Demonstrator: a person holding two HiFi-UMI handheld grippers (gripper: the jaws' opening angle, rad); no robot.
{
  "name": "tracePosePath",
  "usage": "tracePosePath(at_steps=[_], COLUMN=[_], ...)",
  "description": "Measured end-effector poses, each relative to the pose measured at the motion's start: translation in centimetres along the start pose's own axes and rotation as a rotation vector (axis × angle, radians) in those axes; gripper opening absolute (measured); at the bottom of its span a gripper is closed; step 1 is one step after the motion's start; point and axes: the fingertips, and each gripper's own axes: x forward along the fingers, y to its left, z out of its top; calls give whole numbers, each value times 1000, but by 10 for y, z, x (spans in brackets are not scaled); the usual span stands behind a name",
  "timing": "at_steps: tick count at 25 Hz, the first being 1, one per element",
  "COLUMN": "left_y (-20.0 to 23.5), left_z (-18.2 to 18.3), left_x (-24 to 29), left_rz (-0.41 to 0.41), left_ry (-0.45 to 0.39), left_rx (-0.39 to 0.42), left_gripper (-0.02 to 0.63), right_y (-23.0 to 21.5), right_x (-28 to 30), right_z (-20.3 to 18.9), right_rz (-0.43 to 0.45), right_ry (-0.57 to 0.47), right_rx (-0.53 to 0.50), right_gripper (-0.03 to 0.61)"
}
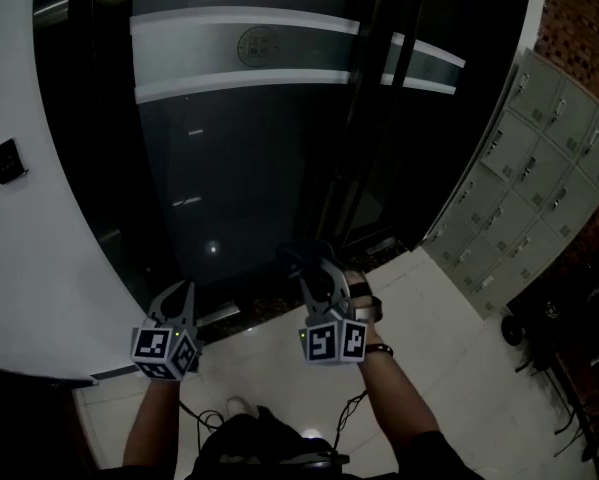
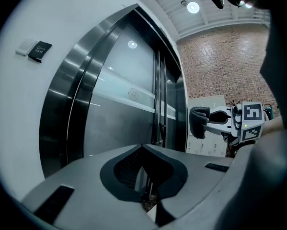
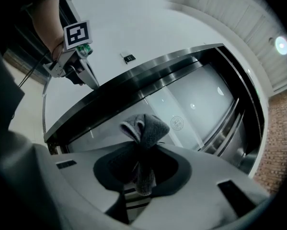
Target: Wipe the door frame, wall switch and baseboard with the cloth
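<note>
A dark grey cloth is bunched between the jaws of my right gripper, which is shut on it. In the head view that gripper holds the cloth low in front of the dark metal door frame of a glass door. My left gripper is shut and empty, near the door's lower left, close to the frame's left post. The black wall switch sits on the white wall, up and to the left. The same wall switch shows in the left gripper view.
Grey lockers line the wall right of the door. A pale tiled floor runs under both arms, and a shoe shows below. A dark strip runs along the foot of the white wall.
</note>
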Motion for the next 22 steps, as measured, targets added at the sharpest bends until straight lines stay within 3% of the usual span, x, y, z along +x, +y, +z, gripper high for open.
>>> tracePosePath(at_steps=[6,10,14,17,22], left_y=[32,71,110,142,184], left_z=[-20,-22,-3,14,27], left_x=[54,82,91,76,44], left_rz=[58,95,167,274,465], left_ry=[-3,-1,-30,-82,-107], left_rx=[-31,-23,47,114,153], left_gripper=[-8,-8,-8,-8,-8], right_y=[-9,-21,-24,-12,7], right_x=[52,115,183,226,280], right_z=[-25,-15,27,66,142], right_rz=[37,48,68,117,194], right_ry=[-23,-80,-227,-359,-605], right_rx=[-44,-55,-47,-37,-9], right_gripper=[84,84,84,84,84])
